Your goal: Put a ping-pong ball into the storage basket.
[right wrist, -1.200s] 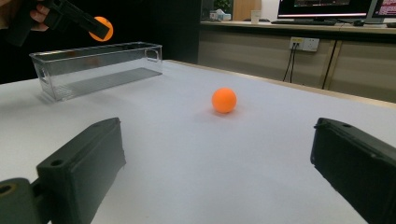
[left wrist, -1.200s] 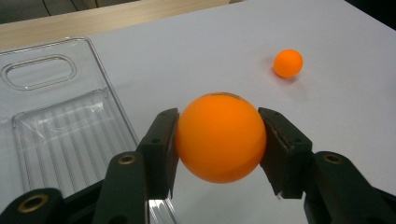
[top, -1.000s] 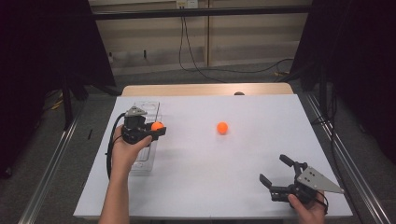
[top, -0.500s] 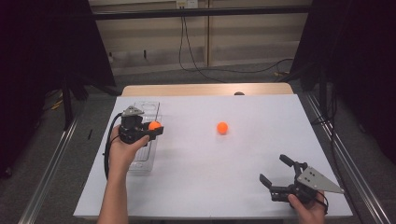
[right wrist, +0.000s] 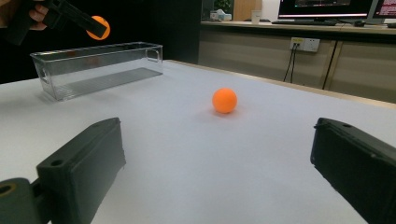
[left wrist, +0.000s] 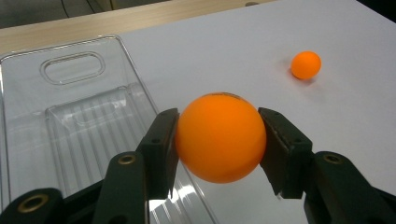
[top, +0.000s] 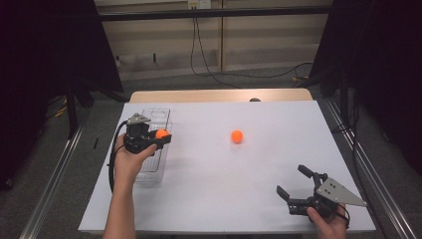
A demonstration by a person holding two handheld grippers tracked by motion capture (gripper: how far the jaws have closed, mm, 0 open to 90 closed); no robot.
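My left gripper (top: 161, 135) is shut on an orange ball (left wrist: 219, 136), held in the air over the right edge of a clear plastic bin (top: 152, 169). The same ball (right wrist: 99, 27) hangs above the bin (right wrist: 100, 70) in the right gripper view. A second orange ball (top: 237, 136) lies on the white table, right of the bin; it is also seen as a ball (right wrist: 224, 101) ahead of my right gripper. My right gripper (top: 294, 181) rests low near the front right corner, open, with nothing between its jaws.
The white table (top: 249, 199) has a wooden strip along its far edge (top: 219, 95). Dark curtains stand at both sides, and cables run across the floor behind. Metal rails flank the table.
My left gripper has drifted slightly left and toward the bin with the ball in it. The right gripper and the loose ball have stayed put.
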